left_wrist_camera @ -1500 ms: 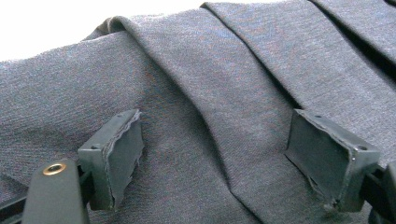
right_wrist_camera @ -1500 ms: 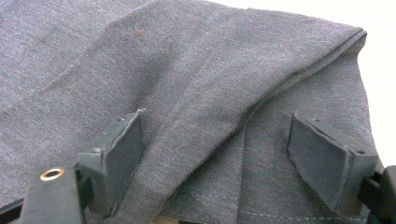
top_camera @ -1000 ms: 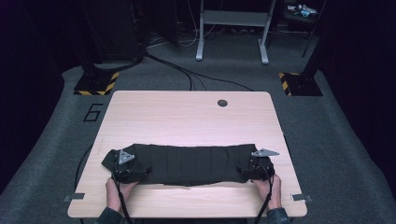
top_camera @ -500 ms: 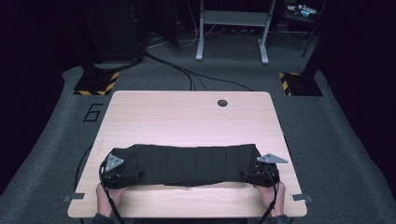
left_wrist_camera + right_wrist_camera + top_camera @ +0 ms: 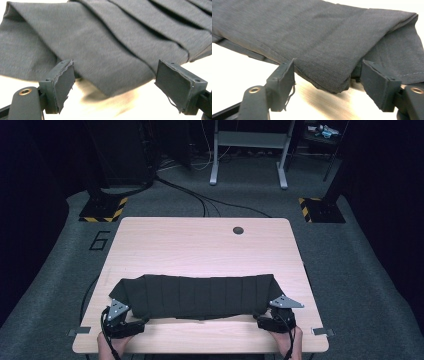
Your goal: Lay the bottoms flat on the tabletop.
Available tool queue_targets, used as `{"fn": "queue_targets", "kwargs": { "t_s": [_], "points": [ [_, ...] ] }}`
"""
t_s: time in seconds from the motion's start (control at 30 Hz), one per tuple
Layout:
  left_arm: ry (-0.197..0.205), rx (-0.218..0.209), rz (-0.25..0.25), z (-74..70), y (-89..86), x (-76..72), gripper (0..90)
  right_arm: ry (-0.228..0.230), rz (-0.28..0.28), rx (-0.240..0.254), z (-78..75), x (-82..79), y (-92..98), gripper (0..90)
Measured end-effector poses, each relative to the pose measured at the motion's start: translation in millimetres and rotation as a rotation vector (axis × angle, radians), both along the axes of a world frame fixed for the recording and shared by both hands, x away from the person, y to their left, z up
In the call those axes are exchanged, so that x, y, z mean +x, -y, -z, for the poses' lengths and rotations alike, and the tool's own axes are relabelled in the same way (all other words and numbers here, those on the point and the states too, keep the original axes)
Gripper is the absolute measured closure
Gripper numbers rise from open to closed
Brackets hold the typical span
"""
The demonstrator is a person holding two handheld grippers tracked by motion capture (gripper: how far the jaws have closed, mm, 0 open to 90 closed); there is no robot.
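A dark grey pleated cloth (image 5: pixel 195 295) lies folded in a long strip across the near part of the wooden table (image 5: pixel 200 245). My left gripper (image 5: pixel 131 325) stands open at the cloth's near left corner, and the cloth's edge (image 5: pixel 110 75) lies just beyond its spread jaws. My right gripper (image 5: pixel 265 321) is open at the near right corner, with the folded cloth edge (image 5: pixel 329 80) lying between and beyond its jaws, not pinched. A hand holds each gripper at the table's front edge.
A round cable hole (image 5: pixel 238 230) sits near the table's far edge. Beyond the table are a white desk frame (image 5: pixel 248 150), floor cables (image 5: pixel 200 200) and yellow-black striped bases (image 5: pixel 102 210). The far half of the table is bare wood.
Both grippers have drawn back toward the front edge and let go of the cloth's corners. The cloth now lies flat.
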State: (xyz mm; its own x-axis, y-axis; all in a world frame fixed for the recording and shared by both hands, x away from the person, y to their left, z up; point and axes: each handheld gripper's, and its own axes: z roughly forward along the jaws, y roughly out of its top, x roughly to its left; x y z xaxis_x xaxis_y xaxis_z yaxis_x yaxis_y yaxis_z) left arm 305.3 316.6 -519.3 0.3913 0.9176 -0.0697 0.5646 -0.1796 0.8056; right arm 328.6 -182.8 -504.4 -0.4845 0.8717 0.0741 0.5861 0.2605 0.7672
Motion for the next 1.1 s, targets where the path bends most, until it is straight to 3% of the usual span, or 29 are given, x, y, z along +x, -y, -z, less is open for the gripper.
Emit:
{"fn": "queue_targets", "kwargs": {
  "t_s": [0.17, 0.37, 0.53, 0.67, 0.83, 1.1],
  "points": [
    [-0.021, 0.007, 0.009, 5.5, -1.5, -2.7, 22.2, -0.005, -0.002, -0.011, 5.1, 0.4, -2.4, 36.8],
    [0.001, 0.033, 0.023, 5.0, 3.7, -4.1, 48.2, -0.008, -0.006, -0.034, 7.2, -1.1, -5.1, 48.8],
    [0.007, 0.077, 0.027, 6.5, 8.2, -2.2, 75.9, 0.012, -0.002, -0.04, 7.4, -3.0, -3.8, 64.3],
    [0.006, 0.086, 0.04, 3.8, 8.2, -1.8, 80.7, 0.029, -0.001, -0.048, 5.6, -4.2, -5.5, 67.3],
    [0.018, 0.059, 0.039, 2.7, 6.7, -2.1, 81.6, 0.043, 0.018, -0.029, 1.5, -4.5, -4.7, 58.6],
    [0.021, 0.042, 0.051, -2.1, 3.7, -2.6, 82.6, 0.089, 0.016, -0.034, -5.1, -9.5, -5.2, 66.2]
  ]
}}
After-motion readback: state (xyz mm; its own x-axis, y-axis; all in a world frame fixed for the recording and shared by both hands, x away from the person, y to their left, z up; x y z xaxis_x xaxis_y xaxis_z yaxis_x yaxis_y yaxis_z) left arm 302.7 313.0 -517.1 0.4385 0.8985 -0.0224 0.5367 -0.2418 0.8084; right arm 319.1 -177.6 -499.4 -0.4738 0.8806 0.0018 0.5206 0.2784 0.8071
